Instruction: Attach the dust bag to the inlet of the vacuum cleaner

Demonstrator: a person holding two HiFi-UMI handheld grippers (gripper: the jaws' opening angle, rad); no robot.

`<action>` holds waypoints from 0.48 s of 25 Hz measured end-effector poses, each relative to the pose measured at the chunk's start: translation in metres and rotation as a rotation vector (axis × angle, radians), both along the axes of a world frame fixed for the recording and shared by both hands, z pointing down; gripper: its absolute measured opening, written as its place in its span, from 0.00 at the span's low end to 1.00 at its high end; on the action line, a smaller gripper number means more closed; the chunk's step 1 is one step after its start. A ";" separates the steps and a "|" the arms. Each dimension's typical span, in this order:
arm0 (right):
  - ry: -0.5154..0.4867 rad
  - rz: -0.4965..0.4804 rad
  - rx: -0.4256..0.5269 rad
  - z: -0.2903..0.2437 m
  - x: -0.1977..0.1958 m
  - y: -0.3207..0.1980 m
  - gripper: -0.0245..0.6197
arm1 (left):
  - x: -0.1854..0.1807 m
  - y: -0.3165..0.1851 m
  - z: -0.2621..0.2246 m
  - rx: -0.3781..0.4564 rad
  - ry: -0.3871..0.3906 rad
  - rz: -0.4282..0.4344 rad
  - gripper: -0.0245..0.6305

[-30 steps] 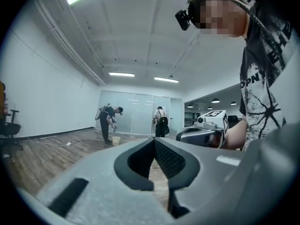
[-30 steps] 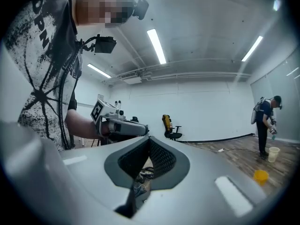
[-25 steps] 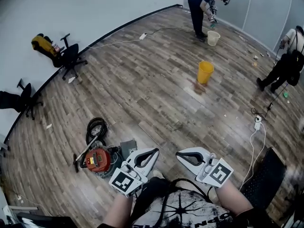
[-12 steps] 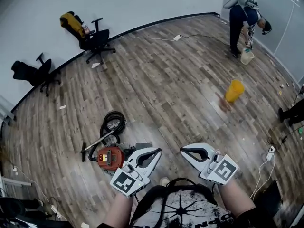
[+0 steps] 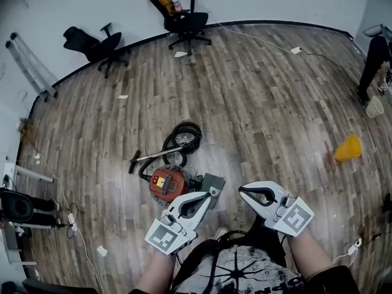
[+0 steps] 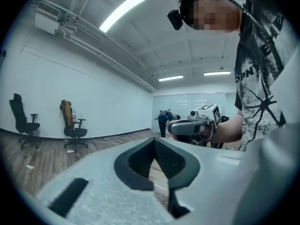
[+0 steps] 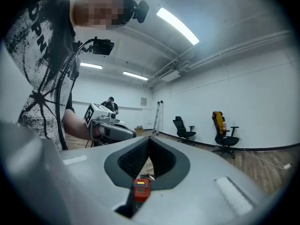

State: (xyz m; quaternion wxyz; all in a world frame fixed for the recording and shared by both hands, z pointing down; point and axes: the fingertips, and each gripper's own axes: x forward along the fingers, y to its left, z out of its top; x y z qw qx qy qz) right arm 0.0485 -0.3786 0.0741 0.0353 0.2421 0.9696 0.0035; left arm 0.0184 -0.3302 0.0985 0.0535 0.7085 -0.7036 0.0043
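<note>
Two hand-held grippers are showing in the head view, and I am holding both level in front of me. The left hand-held gripper (image 5: 212, 192) and the right hand-held gripper (image 5: 241, 190) are both sitting with jaws pressed together, gripping nothing. Each gripper view is confirming this: pads meeting, wooden floor (image 5: 257, 90) behind.

The head view is giving the layout. The red vacuum cleaner (image 5: 168, 184) is lying on the floor just ahead of my left gripper, with its black hose (image 5: 185, 136) coiled behind it. A grey squarish piece (image 5: 210, 180) is lying just right of the vacuum, partly behind my left jaw tip; I cannot tell whether it is the dust bag. Only this view is showing the tipped yellow bucket (image 5: 348, 147) far right.

The right gripper view is catching the vacuum through the slot under its jaws, small. It is also showing a ladder (image 7: 158, 116) and two office chairs (image 7: 224, 131) by the wall. The left gripper view is missing the vacuum entirely. It is showing a person (image 6: 164, 121) bending at the far end.

Writing: the vacuum is carrying a yellow label, too small to read. My shirt print is showing the letters "DPN" in the left gripper view. Cube markers are square patterns only.
</note>
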 end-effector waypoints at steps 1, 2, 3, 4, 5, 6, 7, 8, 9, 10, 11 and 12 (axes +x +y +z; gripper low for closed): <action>-0.005 -0.035 -0.011 0.000 -0.012 -0.004 0.05 | -0.010 -0.002 0.000 -0.003 0.003 -0.038 0.04; -0.011 -0.070 -0.020 0.000 -0.024 -0.007 0.05 | -0.020 -0.005 0.000 0.000 0.006 -0.077 0.04; -0.015 -0.111 -0.023 0.002 -0.035 -0.011 0.05 | -0.030 -0.008 -0.001 0.009 0.014 -0.120 0.04; -0.016 -0.160 -0.021 0.004 -0.045 -0.014 0.05 | -0.038 -0.010 -0.001 0.018 0.024 -0.166 0.04; -0.015 -0.212 -0.013 0.007 -0.054 -0.017 0.05 | -0.046 -0.013 0.000 0.020 0.033 -0.213 0.04; -0.014 -0.265 -0.002 0.009 -0.062 -0.021 0.05 | -0.054 -0.015 0.003 0.005 0.036 -0.260 0.04; -0.016 -0.313 0.008 0.009 -0.071 -0.026 0.05 | -0.060 -0.018 0.006 -0.022 0.034 -0.304 0.04; -0.021 -0.358 0.014 0.007 -0.078 -0.031 0.05 | -0.066 -0.022 0.009 -0.046 0.028 -0.345 0.04; -0.025 -0.400 0.014 0.004 -0.085 -0.037 0.05 | -0.070 -0.027 0.008 -0.060 0.021 -0.382 0.04; -0.024 -0.440 0.013 0.003 -0.091 -0.042 0.05 | -0.074 -0.032 0.006 -0.061 0.017 -0.417 0.04; -0.019 -0.478 0.014 0.004 -0.097 -0.046 0.05 | -0.079 -0.036 0.004 -0.054 0.016 -0.453 0.04; -0.012 -0.514 0.018 0.006 -0.102 -0.049 0.05 | -0.084 -0.040 0.001 -0.041 0.017 -0.491 0.04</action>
